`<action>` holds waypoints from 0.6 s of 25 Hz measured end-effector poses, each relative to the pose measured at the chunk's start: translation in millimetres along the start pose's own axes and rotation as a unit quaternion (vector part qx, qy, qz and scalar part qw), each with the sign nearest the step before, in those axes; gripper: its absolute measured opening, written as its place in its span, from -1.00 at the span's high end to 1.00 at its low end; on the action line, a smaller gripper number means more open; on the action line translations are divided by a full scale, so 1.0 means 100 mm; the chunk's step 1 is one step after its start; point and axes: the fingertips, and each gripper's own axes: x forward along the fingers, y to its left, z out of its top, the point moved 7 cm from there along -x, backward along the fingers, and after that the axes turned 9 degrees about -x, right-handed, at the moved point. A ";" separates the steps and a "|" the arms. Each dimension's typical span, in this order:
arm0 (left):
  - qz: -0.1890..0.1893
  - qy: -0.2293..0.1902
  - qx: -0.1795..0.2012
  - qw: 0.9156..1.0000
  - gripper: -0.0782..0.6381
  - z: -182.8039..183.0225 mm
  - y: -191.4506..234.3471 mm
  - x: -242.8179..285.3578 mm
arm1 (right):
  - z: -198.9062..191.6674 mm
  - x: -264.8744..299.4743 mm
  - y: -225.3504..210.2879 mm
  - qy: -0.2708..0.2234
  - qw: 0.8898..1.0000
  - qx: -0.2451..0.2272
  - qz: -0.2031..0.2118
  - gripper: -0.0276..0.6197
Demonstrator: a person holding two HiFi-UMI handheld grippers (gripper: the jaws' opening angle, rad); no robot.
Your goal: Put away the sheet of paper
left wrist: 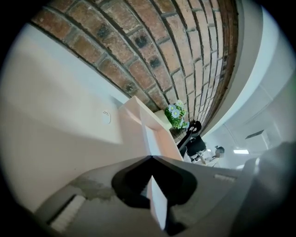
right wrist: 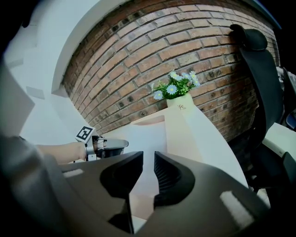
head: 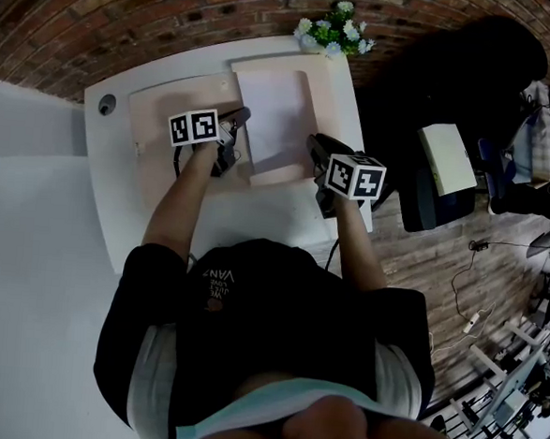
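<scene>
A white sheet of paper [head: 275,111] lies on a pink folder [head: 287,174] in the middle of the white desk [head: 284,219]. My left gripper [head: 236,125] is at the sheet's left edge. In the left gripper view its jaws [left wrist: 151,159] are shut, and a thin white sheet [left wrist: 157,206] runs edge-on between them. My right gripper [head: 314,143] hovers at the folder's right side, near its front corner. Its jaws [right wrist: 148,162] stand a narrow gap apart with nothing between them. The sheet [right wrist: 148,136] and the left gripper [right wrist: 111,146] show beyond them.
A larger pink mat [head: 165,112] lies under the folder at the left. A pot of flowers [head: 335,30] stands at the desk's far edge by the brick wall. A black office chair [head: 473,78] is right of the desk. A cable hole [head: 107,105] sits far left.
</scene>
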 end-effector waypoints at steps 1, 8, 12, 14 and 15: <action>-0.001 0.000 -0.001 1.000 0.78 0.00 0.00 0.01 | 0.00 0.00 0.00 0.001 1.000 0.000 0.000 0.69; -0.004 0.010 0.006 1.000 0.78 -0.01 -0.07 0.09 | 0.02 -0.02 -0.01 0.001 1.000 -0.002 -0.006 0.69; -0.003 0.015 0.015 1.000 0.78 -0.01 -0.08 0.13 | 0.00 -0.01 -0.01 0.001 1.000 -0.001 -0.004 0.69; 0.000 0.017 0.023 1.000 0.78 -0.01 -0.09 0.14 | 0.00 0.00 0.00 0.001 1.000 0.000 -0.003 0.69; 0.000 0.017 0.026 1.000 0.78 -0.01 -0.10 0.14 | 0.00 0.00 0.00 0.002 1.000 0.000 -0.003 0.69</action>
